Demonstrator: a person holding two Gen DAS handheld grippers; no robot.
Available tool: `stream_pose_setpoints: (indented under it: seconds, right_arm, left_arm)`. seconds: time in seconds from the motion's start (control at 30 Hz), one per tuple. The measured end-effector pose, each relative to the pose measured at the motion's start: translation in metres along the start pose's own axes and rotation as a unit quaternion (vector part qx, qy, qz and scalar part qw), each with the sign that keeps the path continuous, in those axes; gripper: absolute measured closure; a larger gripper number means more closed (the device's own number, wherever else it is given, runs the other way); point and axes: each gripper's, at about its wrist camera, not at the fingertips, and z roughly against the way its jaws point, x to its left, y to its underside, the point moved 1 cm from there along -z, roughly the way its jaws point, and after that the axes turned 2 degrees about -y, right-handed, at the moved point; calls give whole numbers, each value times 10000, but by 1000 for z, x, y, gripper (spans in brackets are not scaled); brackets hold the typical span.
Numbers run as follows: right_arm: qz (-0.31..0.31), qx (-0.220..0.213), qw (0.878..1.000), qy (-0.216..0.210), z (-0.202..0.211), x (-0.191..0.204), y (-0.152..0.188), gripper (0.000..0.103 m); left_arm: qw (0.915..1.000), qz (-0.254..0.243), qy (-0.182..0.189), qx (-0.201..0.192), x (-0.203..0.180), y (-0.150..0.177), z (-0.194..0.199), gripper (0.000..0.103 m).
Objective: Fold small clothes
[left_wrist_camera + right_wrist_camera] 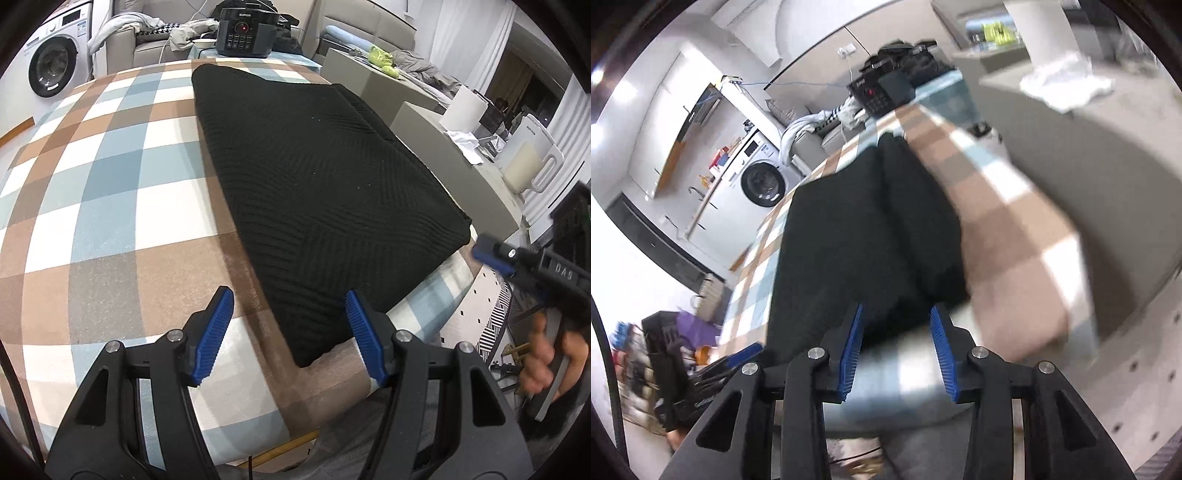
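Black ribbed knit is lying folded into a long flat rectangle on the checked cloth [110,192] covering my counter: the black garment [314,206] is running from the near edge away toward the far end, sitting toward the right side of the cloth. In the left wrist view my left gripper [288,332] is hovering just over the near corner of the garment with its blue fingers [212,332] spread apart and gripping nothing; the corner is showing between them but the pads are not pressing on it. To the right of that view my right gripper [491,254] is hanging beside the garment's right corner, past the counter's edge, with a hand [543,354] wrapped around its handle. In the blurred right wrist view the right gripper [897,350] is pointing down at the garment's near end; its fingers [942,350] are standing parted, released, with only cloth and the dark hem visible beyond them.

As for containers, I am seeing a dark electric cooker [243,33] standing with its lid closed at the far end of the counter, so its contents are hidden. A washing machine [55,66] is standing at the far left with its door shut; I cannot tell what is inside the drum. Loose clothes are lying on a sofa [147,40] behind the cooker
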Motion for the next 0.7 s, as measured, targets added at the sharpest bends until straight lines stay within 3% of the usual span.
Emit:
stream_pose_setpoints:
  seconds: [0.17,0.33,0.37,0.43,0.53,0.63,0.7]
  right_arm:
    - [-598,147,9973,-403,-27,-6,0,65]
    - [-1052,-87,9930,-531,-35,-13,-1,66]
    - [-1090,-159,9927,-493,-35,-14,-1,70]
    - [-1079,-322,9931,-340,-33,-10,-3,92]
    - [-485,-787,9956,-155,-15,10,-6,95]
    - [-473,-408,9979,189,-26,6,-8,93]
    - [-827,-289,9962,14,-30,-9,-7,90]
  left_arm:
    - [10000,-46,21,-80,-8,-3,1,43]
    - [10000,-32,-54,-67,-10,-7,-8,43]
    - [10000,-23,-28,-40,-10,-8,-11,43]
    - [10000,-36,-6,6,-11,-8,-15,43]
    - [10000,-73,-27,13,-10,-8,-16,43]
    - [10000,18,-14,41,-4,-9,-17,43]
    - [10000,74,-19,45,0,-10,-17,43]
